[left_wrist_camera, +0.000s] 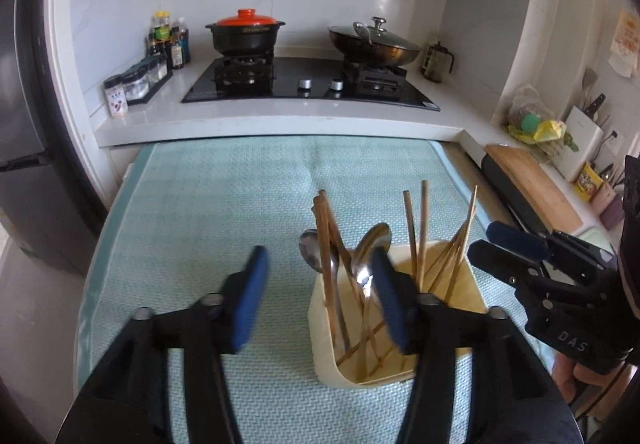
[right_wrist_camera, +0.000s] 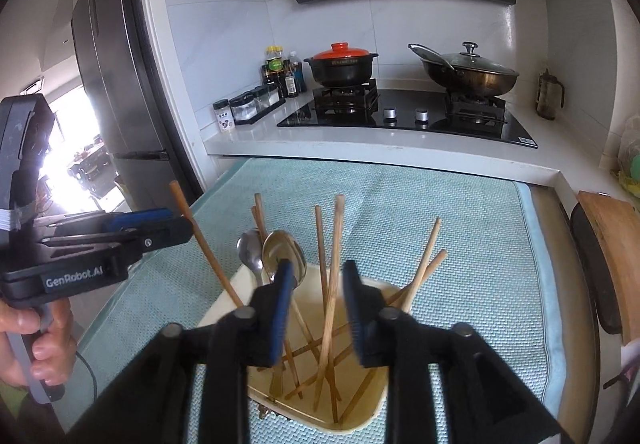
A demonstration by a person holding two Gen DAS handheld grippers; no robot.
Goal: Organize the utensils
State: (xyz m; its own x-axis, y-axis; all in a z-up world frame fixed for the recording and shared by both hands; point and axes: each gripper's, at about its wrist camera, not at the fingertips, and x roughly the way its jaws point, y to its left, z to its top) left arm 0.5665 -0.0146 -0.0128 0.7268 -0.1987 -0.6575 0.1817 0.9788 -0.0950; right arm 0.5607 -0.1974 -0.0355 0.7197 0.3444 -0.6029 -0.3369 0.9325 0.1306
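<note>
A cream utensil holder (left_wrist_camera: 324,328) (right_wrist_camera: 372,410) stands on the teal mat (left_wrist_camera: 224,196) (right_wrist_camera: 472,228). It holds several wooden chopsticks (left_wrist_camera: 422,228) (right_wrist_camera: 332,284) and two metal spoons (left_wrist_camera: 370,248) (right_wrist_camera: 280,250), all leaning upright. My left gripper (left_wrist_camera: 320,300) is open and empty, just above the holder's left side; it also shows at the left of the right wrist view (right_wrist_camera: 160,222). My right gripper (right_wrist_camera: 316,308) is open directly over the holder, its jaws on either side of a chopstick without touching it. It shows at the right of the left wrist view (left_wrist_camera: 486,240).
A white counter behind the mat carries a black gas hob (left_wrist_camera: 308,84) with a red-lidded clay pot (left_wrist_camera: 245,32) and a lidded wok (left_wrist_camera: 374,42). Seasoning bottles (left_wrist_camera: 166,40) stand at the left. A wooden cutting board (left_wrist_camera: 532,184) lies to the right. A dark fridge (right_wrist_camera: 112,76) is at the left.
</note>
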